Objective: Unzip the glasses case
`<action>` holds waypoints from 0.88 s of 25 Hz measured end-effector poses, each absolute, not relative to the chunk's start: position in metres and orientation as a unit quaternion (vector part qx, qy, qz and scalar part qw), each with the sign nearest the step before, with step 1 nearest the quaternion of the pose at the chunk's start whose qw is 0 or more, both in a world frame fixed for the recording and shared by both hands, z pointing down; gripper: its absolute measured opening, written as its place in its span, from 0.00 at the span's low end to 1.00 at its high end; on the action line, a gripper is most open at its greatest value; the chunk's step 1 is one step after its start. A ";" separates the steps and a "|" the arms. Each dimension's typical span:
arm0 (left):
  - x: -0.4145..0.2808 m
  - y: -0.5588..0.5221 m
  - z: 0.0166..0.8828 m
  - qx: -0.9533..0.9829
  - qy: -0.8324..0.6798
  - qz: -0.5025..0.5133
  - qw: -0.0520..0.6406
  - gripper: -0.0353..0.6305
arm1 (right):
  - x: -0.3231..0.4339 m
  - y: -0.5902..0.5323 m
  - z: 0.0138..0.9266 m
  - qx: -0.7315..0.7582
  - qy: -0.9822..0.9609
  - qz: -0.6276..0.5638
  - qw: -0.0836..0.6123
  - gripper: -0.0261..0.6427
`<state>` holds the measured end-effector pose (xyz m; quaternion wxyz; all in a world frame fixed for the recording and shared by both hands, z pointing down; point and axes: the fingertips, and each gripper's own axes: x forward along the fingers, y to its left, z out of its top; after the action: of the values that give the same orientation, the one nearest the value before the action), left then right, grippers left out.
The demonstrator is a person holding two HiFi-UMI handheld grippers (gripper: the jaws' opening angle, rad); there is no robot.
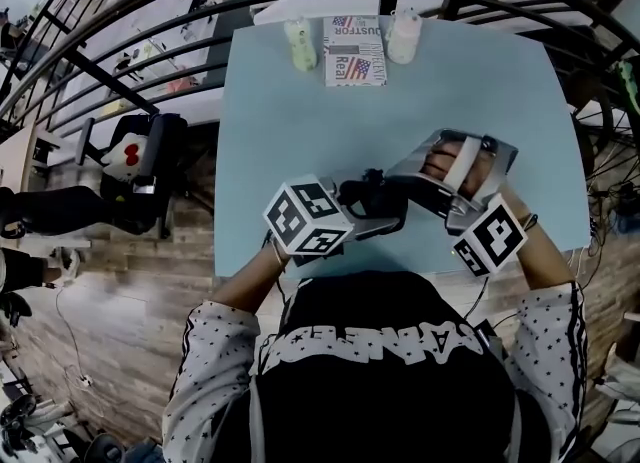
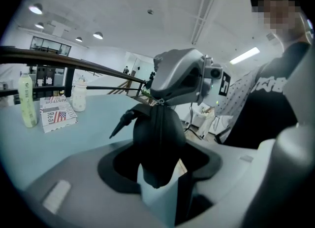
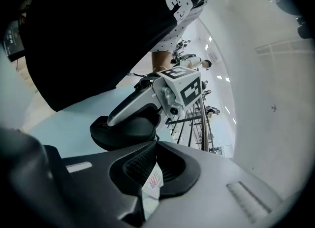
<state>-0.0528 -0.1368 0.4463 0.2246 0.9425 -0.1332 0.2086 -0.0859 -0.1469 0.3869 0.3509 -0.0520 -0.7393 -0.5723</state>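
the step in hand looks like the start of the unzip itself: the case is braced and the puller taken, but the zip reads as closed along the length that shows.

nearest the person, over the near edge of the table (image 1: 300, 121), the left gripper (image 2: 158, 185) is clamped on one end of the black glasses case (image 2: 156, 138). its jaws stand fairly wide because the case's rounded body fills them. the case points away from it, with the zip seam (image 2: 158, 128) running up the middle and a short black strap (image 2: 122, 122) sticking out to one side. i cannot tell whether the case rests on the table or is held just above it.

at the far end of the case, the right gripper (image 2: 160, 100) meets the seam with its jaws pressed almost fully together. they seem to pinch the small metal zipper pull (image 2: 159, 102), and nothing thicker lies between them.

the next move calls for the left gripper to hold the case firm while the right draws the pull along the seam and round the curved end. it should follow the curve and not tug straight off, since so thin a tab could slip from the pads.

further off, at the back of the table and well apart from all this, a printed box (image 1: 355, 51) lies between two pale bottles (image 1: 300, 44).
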 end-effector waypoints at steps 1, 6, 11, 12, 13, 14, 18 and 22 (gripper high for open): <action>-0.053 -0.137 0.447 0.942 -0.134 0.206 0.227 0.05 | -0.087 -0.147 0.387 -0.052 -0.740 -0.572 0.351 0.05; -0.052 -0.137 0.447 0.942 -0.138 0.200 0.233 0.05 | -0.086 -0.147 0.388 -0.050 -0.744 -0.566 0.351 0.05; -0.054 -0.139 0.445 0.942 -0.145 0.191 0.233 0.05 | -0.087 -0.149 0.386 -0.040 -0.761 -0.550 0.342 0.06; -0.055 -0.140 0.444 0.942 -0.147 0.187 0.235 0.05 | -0.088 -0.150 0.385 -0.036 -0.766 -0.545 0.338 0.06; -0.056 -0.141 0.443 0.943 -0.149 0.182 0.236 0.05 | -0.089 -0.151 0.383 -0.031 -0.772 -0.540 0.334 0.06; -0.057 -0.143 0.441 0.943 -0.152 0.177 0.238 0.05 | -0.090 -0.153 0.382 -0.025 -0.778 -0.535 0.328 0.06; -0.060 -0.146 0.433 0.944 -0.161 0.151 0.245 0.05 | -0.093 -0.157 0.374 0.000 -0.802 -0.513 0.306 0.07; -0.064 -0.148 0.423 0.945 -0.170 0.122 0.251 0.05 | -0.091 -0.159 0.367 0.022 -0.819 -0.495 0.289 0.07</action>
<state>-0.0643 -0.1477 0.4229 0.2506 0.9452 -0.1698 0.1219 -0.0910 -0.1588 0.3672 0.2889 0.0215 -0.8190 -0.4953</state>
